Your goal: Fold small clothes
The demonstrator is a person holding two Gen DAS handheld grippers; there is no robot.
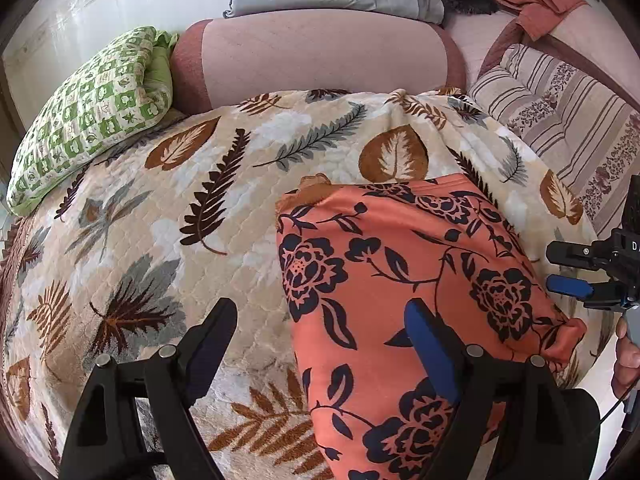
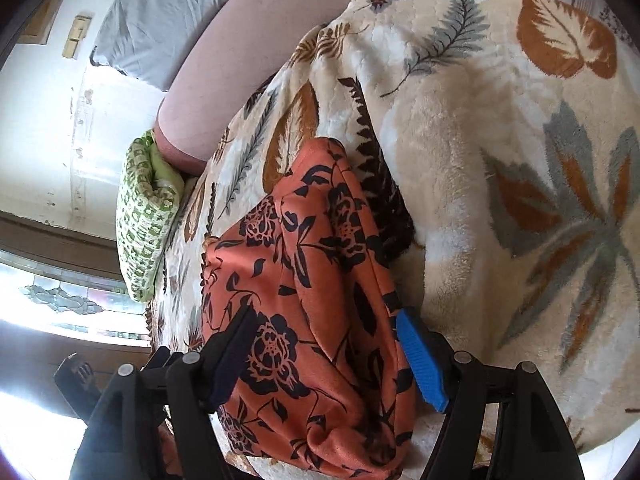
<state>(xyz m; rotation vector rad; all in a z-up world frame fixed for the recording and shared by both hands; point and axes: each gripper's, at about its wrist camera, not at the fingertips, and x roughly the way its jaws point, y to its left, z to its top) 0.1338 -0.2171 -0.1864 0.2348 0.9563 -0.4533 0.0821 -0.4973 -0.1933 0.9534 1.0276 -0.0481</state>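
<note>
Your folded orange floral garment (image 1: 404,280) lies on the leaf-print blanket (image 1: 168,216) near its right edge. Both your left gripper (image 1: 320,340) and right gripper (image 2: 320,356) have jaws apart, gripping nothing. Open blanket lies left; a green pillow (image 1: 88,116) sits far left.

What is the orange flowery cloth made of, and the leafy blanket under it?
The orange flowery cloth looks like thin, smooth, slightly shiny fabric: it lies flat with soft creases. The leafy blanket looks like thick, fuzzy plush, maybe fleece; its surface is fluffy with stitched quilting lines.
</note>
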